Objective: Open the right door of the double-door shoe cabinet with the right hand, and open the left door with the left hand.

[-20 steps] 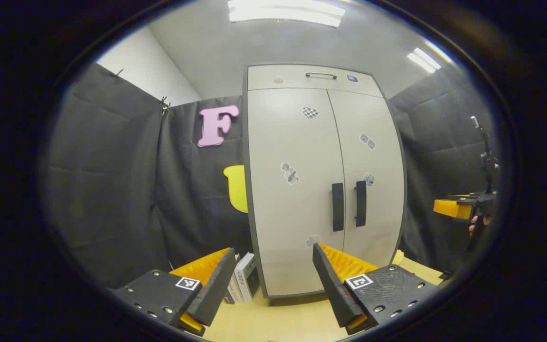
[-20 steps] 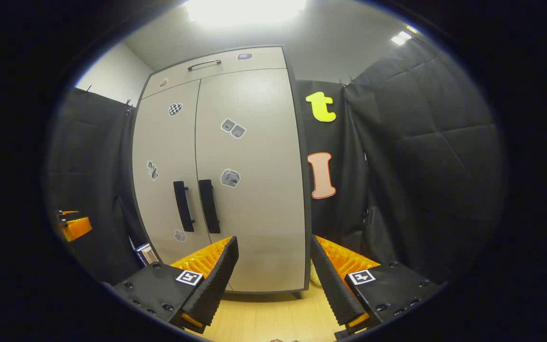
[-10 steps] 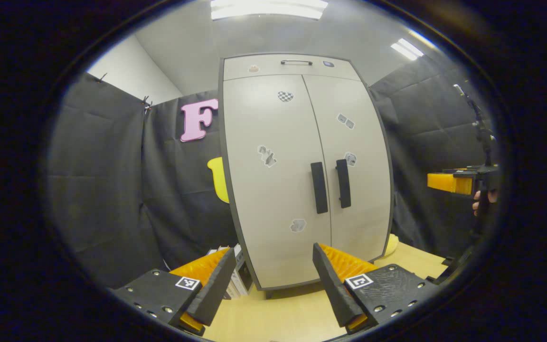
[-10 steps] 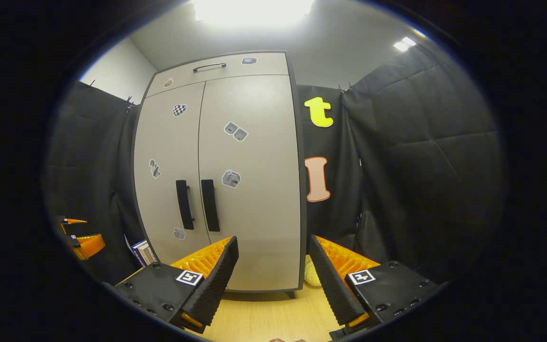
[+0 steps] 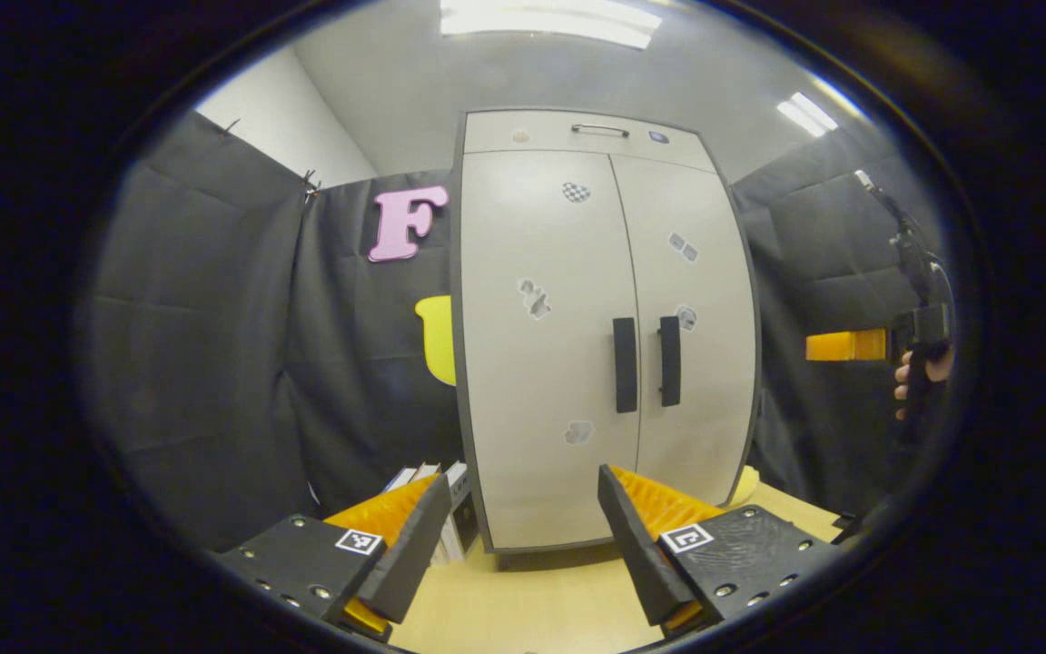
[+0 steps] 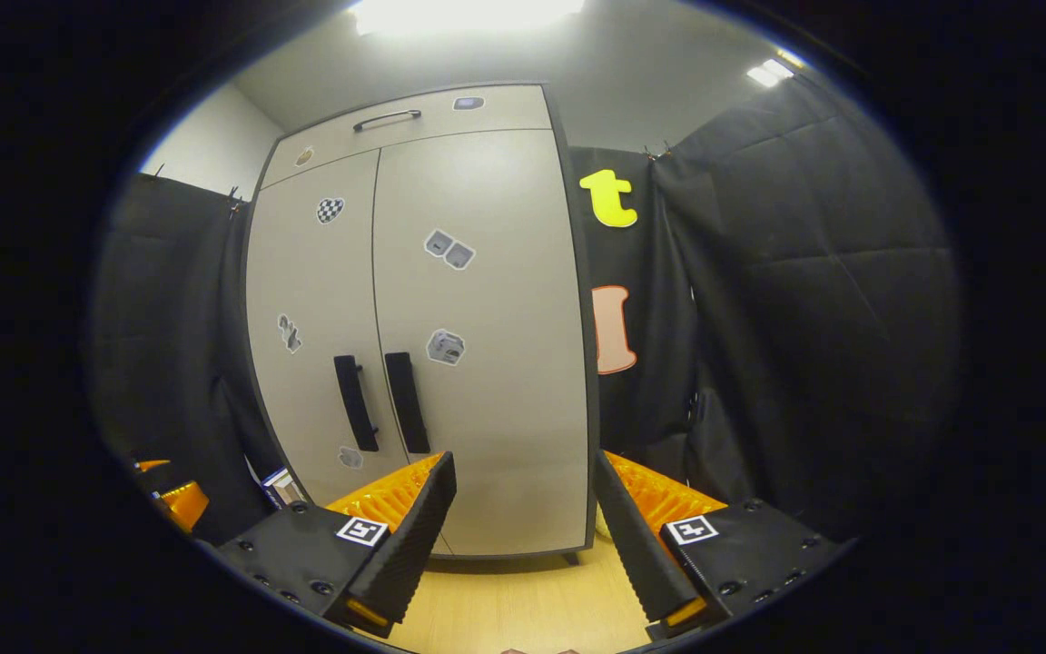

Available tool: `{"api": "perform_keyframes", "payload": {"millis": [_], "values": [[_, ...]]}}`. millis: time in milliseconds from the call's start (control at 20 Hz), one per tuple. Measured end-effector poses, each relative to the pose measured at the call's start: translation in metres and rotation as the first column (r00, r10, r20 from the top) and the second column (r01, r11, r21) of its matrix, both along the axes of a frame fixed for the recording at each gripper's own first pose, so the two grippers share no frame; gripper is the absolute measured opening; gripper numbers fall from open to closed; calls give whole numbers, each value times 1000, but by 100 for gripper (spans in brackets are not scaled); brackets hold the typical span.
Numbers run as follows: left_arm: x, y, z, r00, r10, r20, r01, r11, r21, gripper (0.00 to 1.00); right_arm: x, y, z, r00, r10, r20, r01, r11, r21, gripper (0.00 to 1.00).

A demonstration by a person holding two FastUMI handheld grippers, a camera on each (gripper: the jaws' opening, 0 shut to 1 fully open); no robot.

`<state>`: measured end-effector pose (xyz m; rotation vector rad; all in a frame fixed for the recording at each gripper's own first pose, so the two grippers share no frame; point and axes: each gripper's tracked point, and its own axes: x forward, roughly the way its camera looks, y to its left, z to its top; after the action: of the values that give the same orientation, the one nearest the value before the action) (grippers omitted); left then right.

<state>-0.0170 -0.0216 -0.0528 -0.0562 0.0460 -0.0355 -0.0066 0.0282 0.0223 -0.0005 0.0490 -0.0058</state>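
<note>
A beige double-door shoe cabinet [image 5: 577, 272] [image 6: 478, 300] stands on a wooden table, both doors closed. Two black vertical handles sit side by side at the seam: the left door handle [image 5: 625, 365] [image 6: 355, 402] and the right door handle [image 5: 669, 361] [image 6: 406, 402]. My left gripper [image 5: 523, 522] is open, some way in front of the cabinet's lower part and apart from it. My right gripper [image 6: 523, 513] is also open, facing the right door's lower half with a gap to it. In the left gripper view the right gripper [image 5: 845, 345] shows at far right, held by a hand [image 5: 918, 377].
A drawer front with a metal handle [image 5: 599, 130] tops the cabinet. Books [image 5: 446, 509] stand left of the cabinet base. A pale yellow round thing [image 5: 745, 486] lies at its right foot. Black cloth walls close in on both sides. The wooden table [image 6: 523, 604] lies below my fingers.
Both views have shifted slightly. In the left gripper view the cabinet has moved right and down a little; in the right gripper view it sits slightly higher. Both grippers stay open; doors stay closed.
</note>
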Motion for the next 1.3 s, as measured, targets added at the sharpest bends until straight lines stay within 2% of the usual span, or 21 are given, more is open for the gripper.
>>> {"api": "perform_keyframes", "payload": {"millis": [50, 100, 150, 200, 250, 350, 650, 850, 1050, 1300], "values": [[-3, 1, -6, 1000, 1, -11, -2, 1000, -22, 95, 5, 7, 6, 1000, 16, 5, -16, 1000, -2, 92], [-5, 2, -11, 1000, 4, -26, -5, 999, -35, 94, 12, 14, 11, 999, 32, 10, -32, 999, -2, 98], [-8, 1, -15, 999, -2, -39, 1, 999, -36, 94, 18, 24, 15, 999, 52, 7, -52, 999, 3, 98], [-11, -1, -16, 999, -14, -43, 13, 999, -30, 94, 25, 38, 17, 997, 80, 2, -80, 997, 13, 92], [-12, -1, -14, 999, -15, -39, 14, 1000, -20, 95, 31, 50, 21, 994, 112, -1, -112, 993, 24, 98], [-17, -3, -12, 999, -14, -29, 13, 1000, -16, 95, 41, 69, 30, 987, 158, 14, -158, 987, 30, 98], [-24, -1, -20, 1000, -6, -31, 4, 997, -80, 94, 87, 107, 48, 976, 201, 82, -199, 979, -33, 98], [-28, 2, -33, 998, -15, -60, 6, 991, -132, 94, 120, 121, 59, 971, 177, 158, -172, 984, -44, 98], [-28, 15, -47, 995, 17, -95, -30, 990, -135, 94, 148, 124, 46, 979, 154, 133, -139, 984, -112, 98], [-28, 21, -57, 991, 38, -127, -53, 992, -118, 95, 173, 114, 28, 989, 114, 97, -107, 991, -77, 98]]}}
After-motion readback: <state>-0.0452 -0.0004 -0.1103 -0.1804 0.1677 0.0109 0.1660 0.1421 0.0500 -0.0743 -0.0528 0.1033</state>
